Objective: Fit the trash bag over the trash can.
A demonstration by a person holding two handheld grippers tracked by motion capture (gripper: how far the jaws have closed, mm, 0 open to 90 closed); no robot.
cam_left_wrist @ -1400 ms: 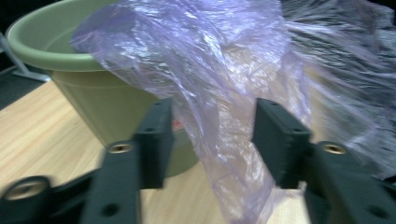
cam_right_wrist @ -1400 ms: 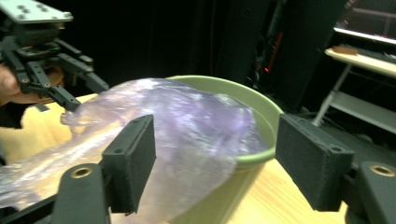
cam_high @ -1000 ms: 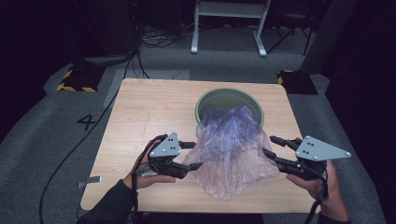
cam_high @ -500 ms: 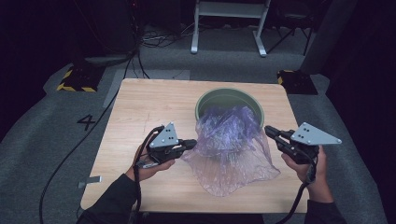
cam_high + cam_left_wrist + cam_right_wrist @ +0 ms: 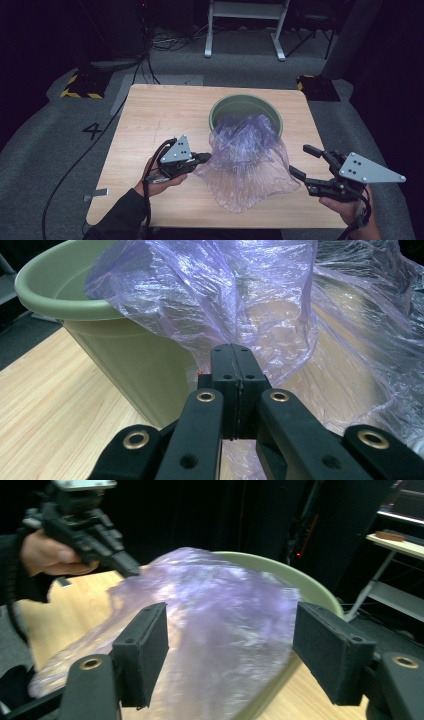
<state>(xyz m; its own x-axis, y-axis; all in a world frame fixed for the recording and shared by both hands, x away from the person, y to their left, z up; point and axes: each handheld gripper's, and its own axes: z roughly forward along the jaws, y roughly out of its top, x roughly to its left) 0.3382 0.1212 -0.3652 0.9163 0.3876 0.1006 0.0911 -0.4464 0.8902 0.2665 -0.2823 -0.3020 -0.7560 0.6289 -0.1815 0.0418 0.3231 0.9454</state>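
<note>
Fingers of the left gripper (image 5: 232, 365) pinched together on the purple plastic bag (image 5: 247, 160), bag draped over the green bin (image 5: 245, 107) onto the table (image 5: 150, 120), right gripper (image 5: 306, 161) jaws just opening wide, gripping nothing, beside the bag's edge.

A bucket (image 5: 246, 107) is set on the bench (image 5: 150, 120), toward its far right. A plastic bag (image 5: 247, 160) is draped from inside the bucket over its near rim and spread onto the bench. The left claw (image 5: 206, 158) is placed at the bag's left edge, the right claw (image 5: 305, 161) just right of it.
</note>
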